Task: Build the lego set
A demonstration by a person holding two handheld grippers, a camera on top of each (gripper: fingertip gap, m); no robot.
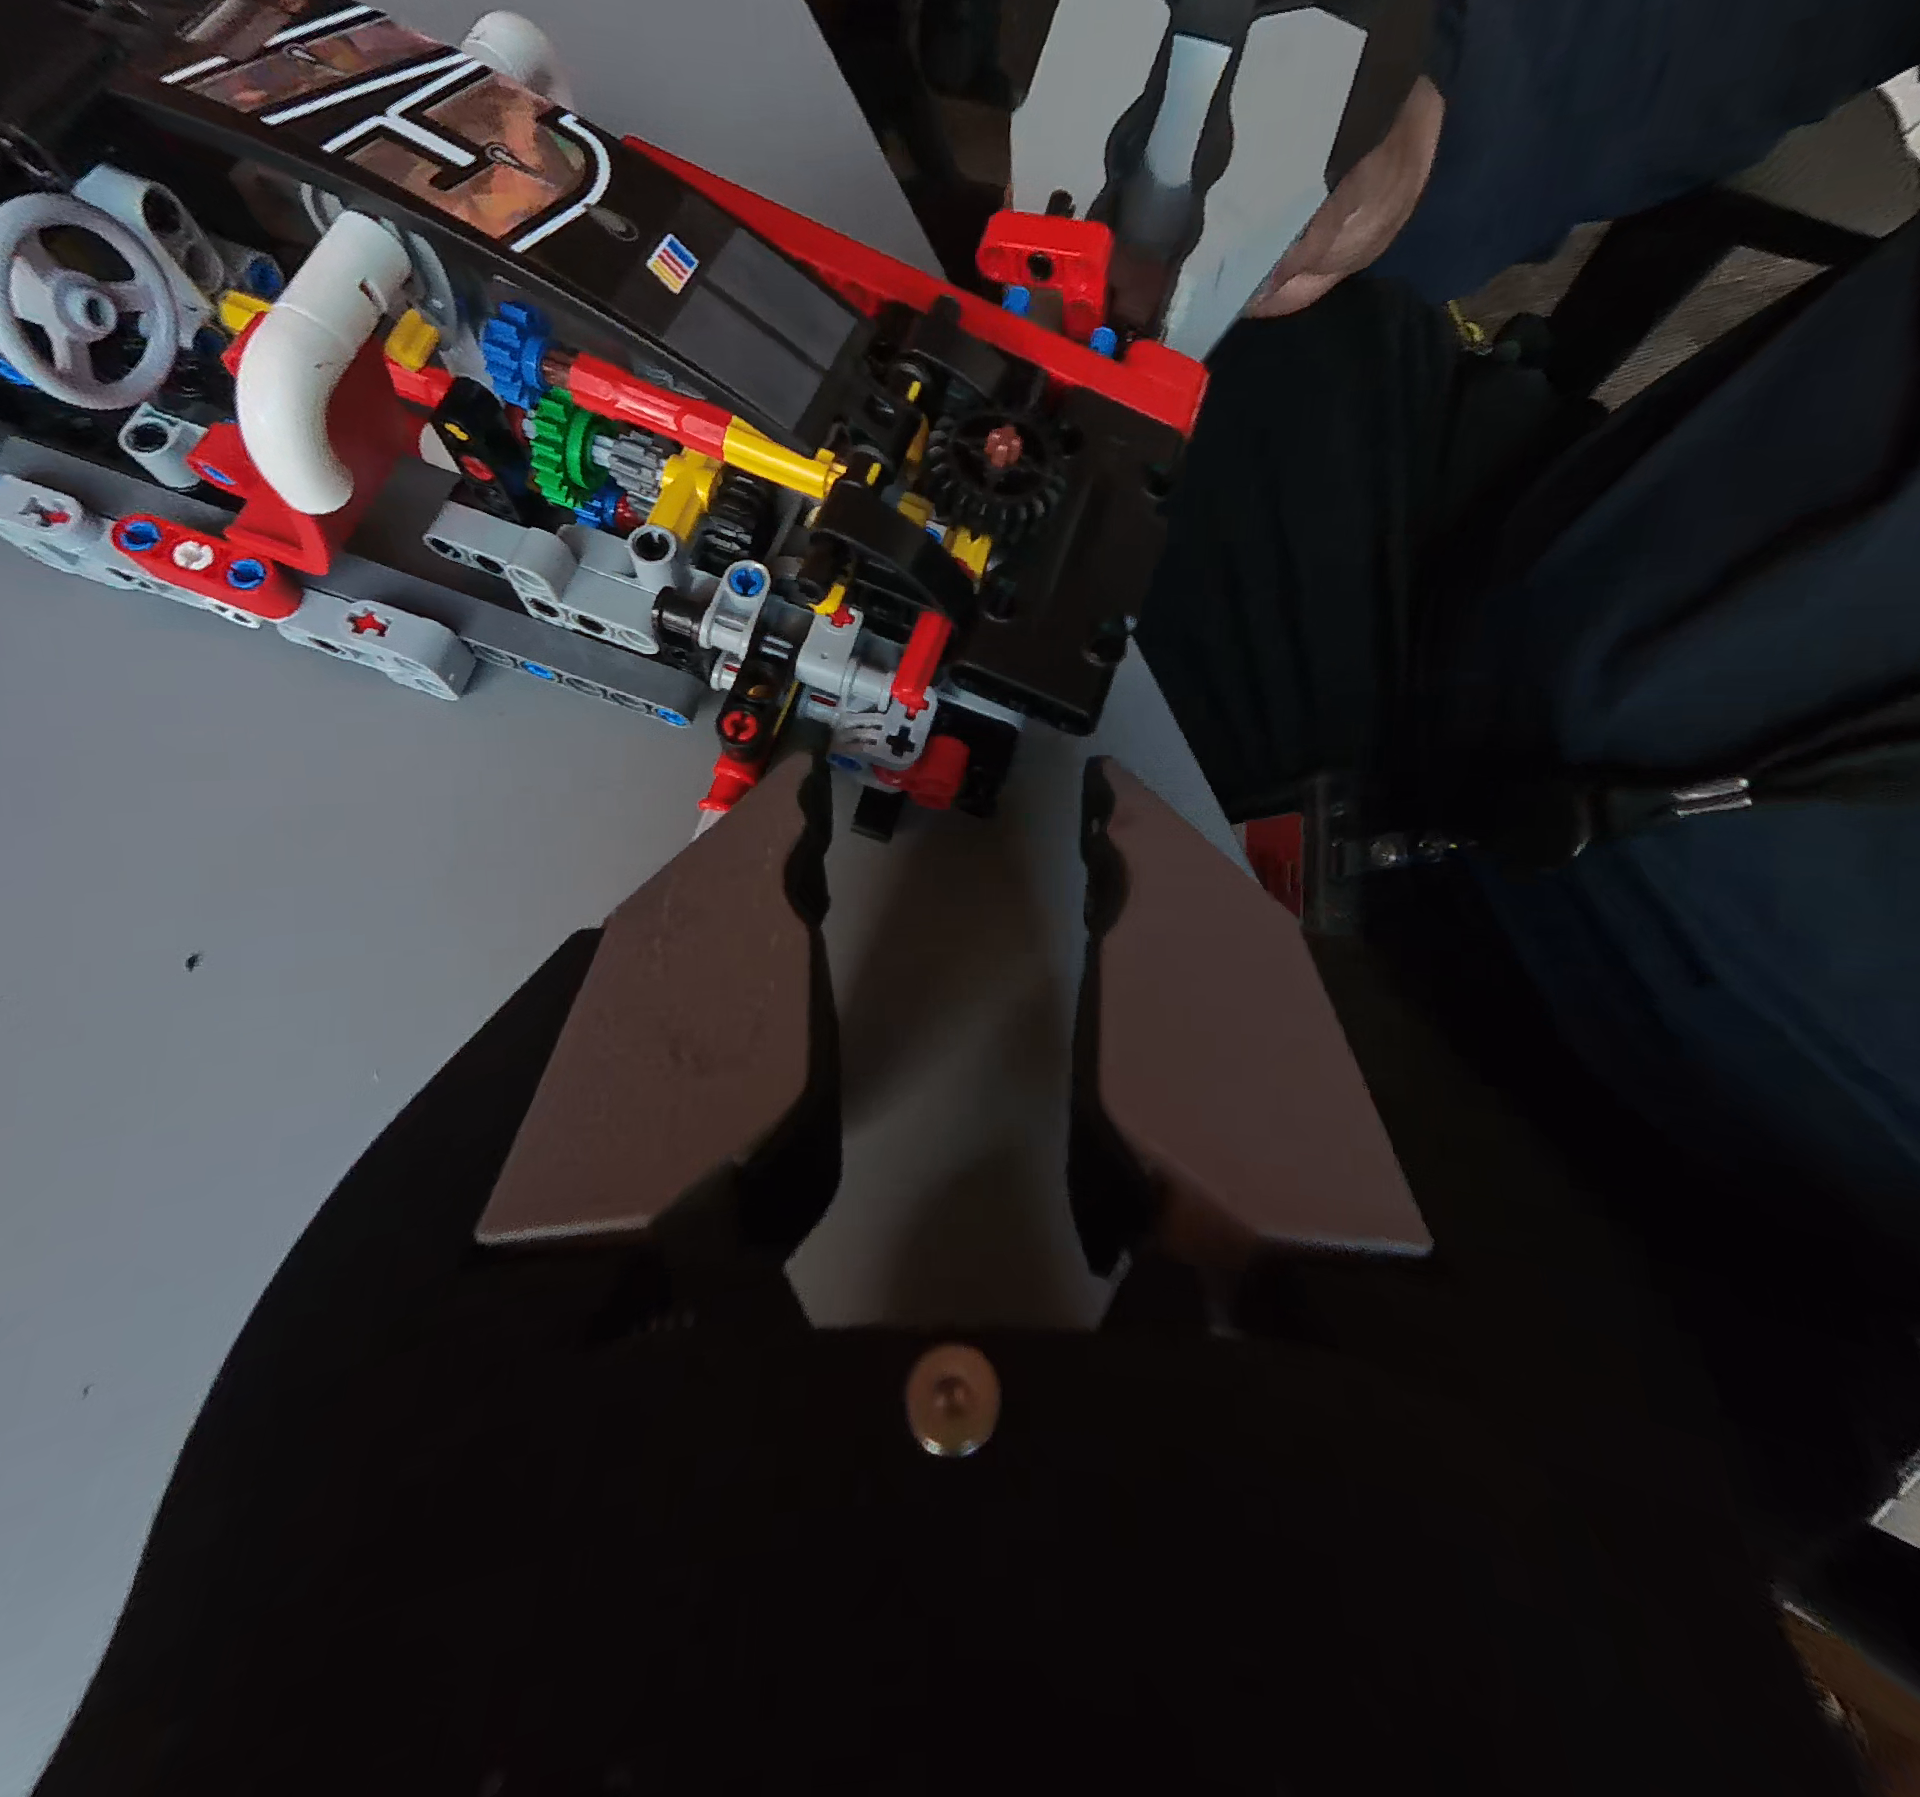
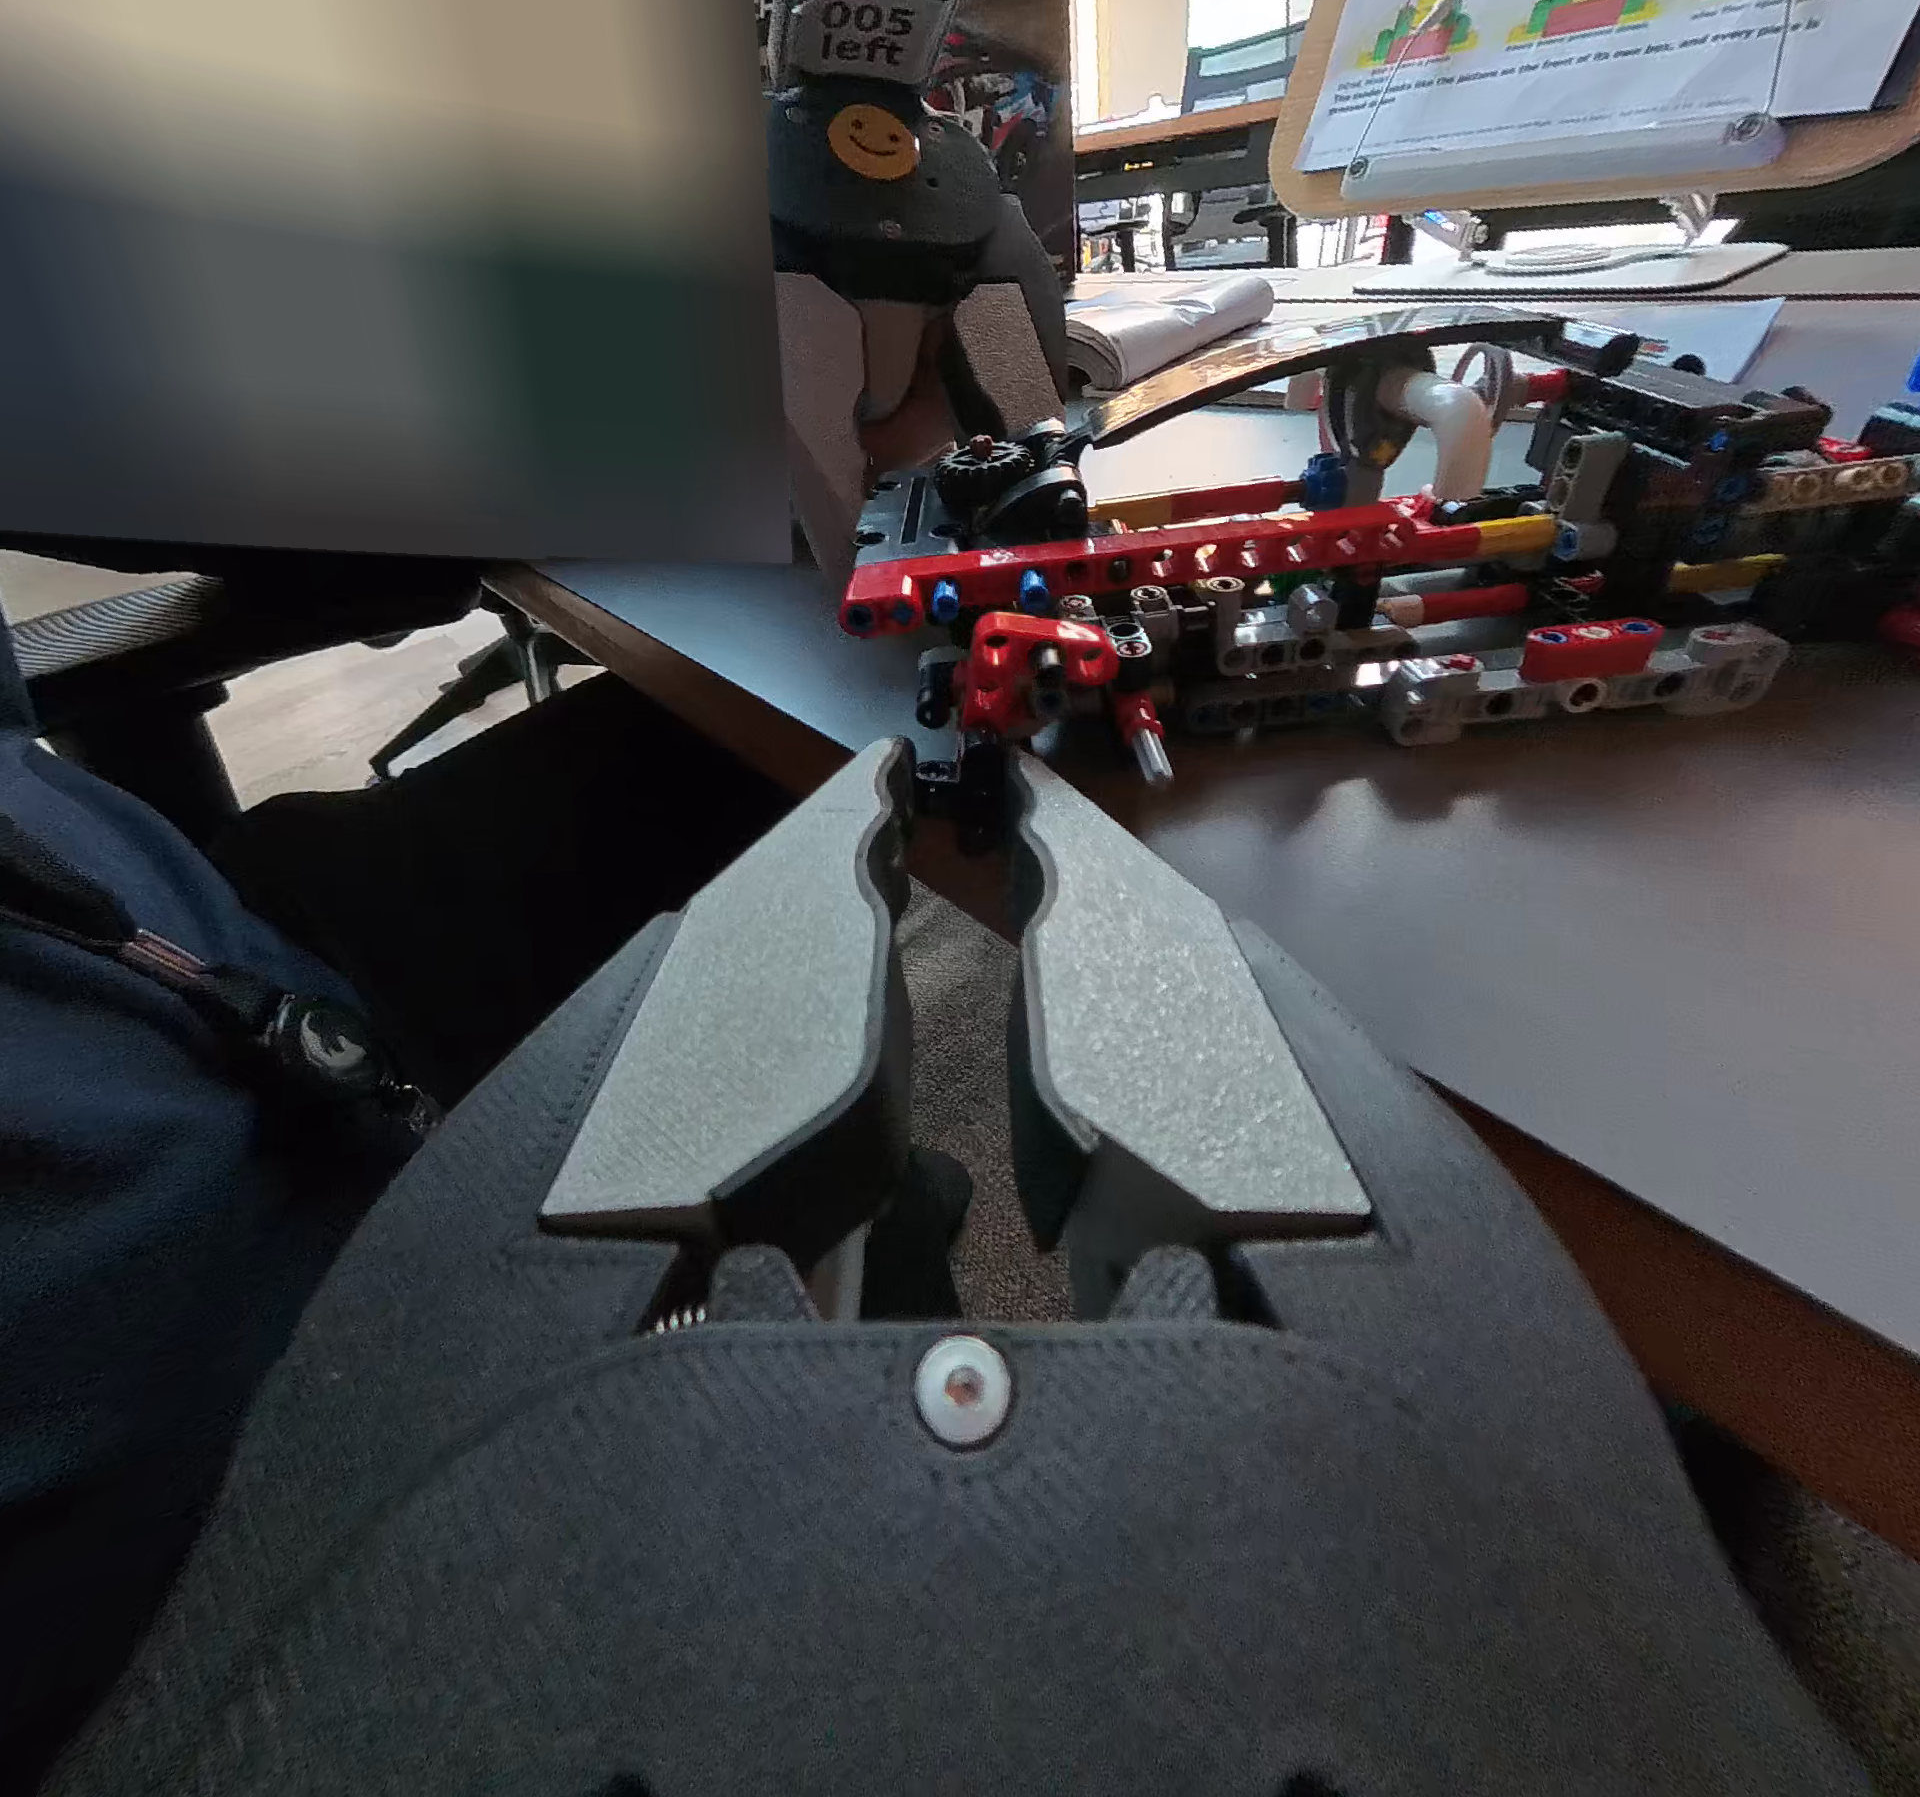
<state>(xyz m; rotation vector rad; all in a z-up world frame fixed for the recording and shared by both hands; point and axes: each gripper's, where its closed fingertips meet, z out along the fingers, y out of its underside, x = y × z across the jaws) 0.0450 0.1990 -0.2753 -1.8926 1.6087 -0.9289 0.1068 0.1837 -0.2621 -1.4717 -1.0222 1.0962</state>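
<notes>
A long brick-built car chassis [image 1: 644, 459] with gears, a grey steering wheel and a red side beam lies on the grey table [image 1: 260, 916]. My left gripper [image 1: 956, 781] is open and empty at the chassis's near end; its left fingertip [image 1: 800, 791] is next to a red-and-black pin piece. In the right wrist view the chassis [image 2: 1351, 552] lies to the right. My right gripper [image 2: 961, 781] is shut on a small black piece [image 2: 979, 802] that carries a red connector [image 2: 1029, 667], beside the red beam's blue pins. The right gripper also shows in the left wrist view [image 1: 1143, 220].
The table's corner edge [image 2: 665, 667] runs close to both grippers, with a chair base [image 2: 488, 667] beyond it. A person in dark clothes [image 1: 1558, 604] sits at the corner. An open booklet [image 2: 1164, 313], a dark box [image 2: 1023, 2] and a sheet on a stand [image 2: 1558, 33] are behind.
</notes>
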